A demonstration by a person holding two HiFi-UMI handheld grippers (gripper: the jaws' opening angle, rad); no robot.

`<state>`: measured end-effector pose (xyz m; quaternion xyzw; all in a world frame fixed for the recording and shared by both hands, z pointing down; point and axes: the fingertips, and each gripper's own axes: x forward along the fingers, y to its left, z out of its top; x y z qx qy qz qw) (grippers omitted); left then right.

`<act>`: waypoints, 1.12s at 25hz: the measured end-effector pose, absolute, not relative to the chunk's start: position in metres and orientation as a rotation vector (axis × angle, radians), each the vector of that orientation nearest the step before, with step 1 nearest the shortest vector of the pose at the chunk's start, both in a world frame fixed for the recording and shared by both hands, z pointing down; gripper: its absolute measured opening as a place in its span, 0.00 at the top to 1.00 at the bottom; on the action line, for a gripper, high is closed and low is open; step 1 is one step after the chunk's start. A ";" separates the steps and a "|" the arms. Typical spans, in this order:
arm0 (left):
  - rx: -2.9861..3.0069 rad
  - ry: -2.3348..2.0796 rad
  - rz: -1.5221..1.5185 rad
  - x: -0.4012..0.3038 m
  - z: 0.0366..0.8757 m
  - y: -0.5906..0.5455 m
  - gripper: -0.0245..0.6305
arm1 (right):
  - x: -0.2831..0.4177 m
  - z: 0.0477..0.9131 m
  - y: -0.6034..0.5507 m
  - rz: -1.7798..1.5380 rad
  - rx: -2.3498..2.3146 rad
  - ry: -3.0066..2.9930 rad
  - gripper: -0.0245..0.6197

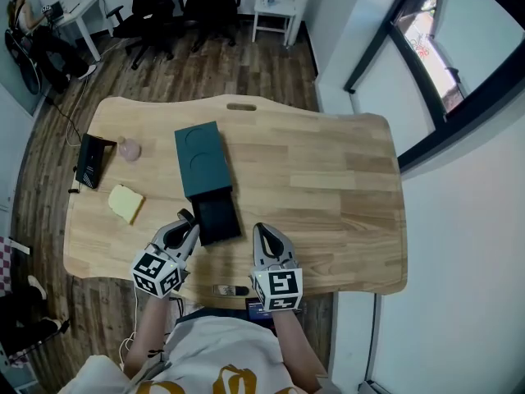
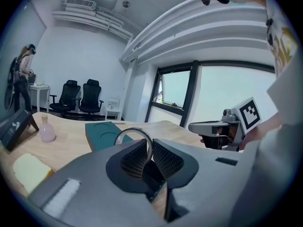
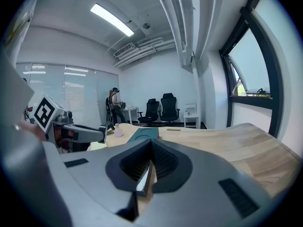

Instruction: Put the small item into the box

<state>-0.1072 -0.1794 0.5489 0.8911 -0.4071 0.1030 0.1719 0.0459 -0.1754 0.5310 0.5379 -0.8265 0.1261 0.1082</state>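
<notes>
A dark teal box [image 1: 202,159] lies mid-table, its dark drawer [image 1: 217,217] pulled out toward me. My left gripper [image 1: 187,222] is at the drawer's near left corner and is shut on a thin silver ring [image 2: 127,132]. The ring stands upright above the left gripper's pads [image 2: 133,161], and the teal box [image 2: 101,132] lies behind it. Just right of the drawer, my right gripper [image 1: 262,235] is shut with nothing in it. In the right gripper view its jaws [image 3: 150,161] meet, with the box [image 3: 142,133] and the left gripper [image 3: 84,133] beyond.
A pink bottle [image 1: 129,148], a black stand [image 1: 89,161] and a yellow sponge [image 1: 125,203] sit at the table's left. A small dark object [image 1: 230,290] lies at the near edge. Bare wood stretches right of the box. Office chairs [image 1: 164,6] stand beyond the table.
</notes>
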 end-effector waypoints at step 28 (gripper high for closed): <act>2.468 -1.050 0.506 -0.089 0.607 -0.187 0.90 | 0.053 0.579 -0.188 0.463 1.490 -2.416 0.96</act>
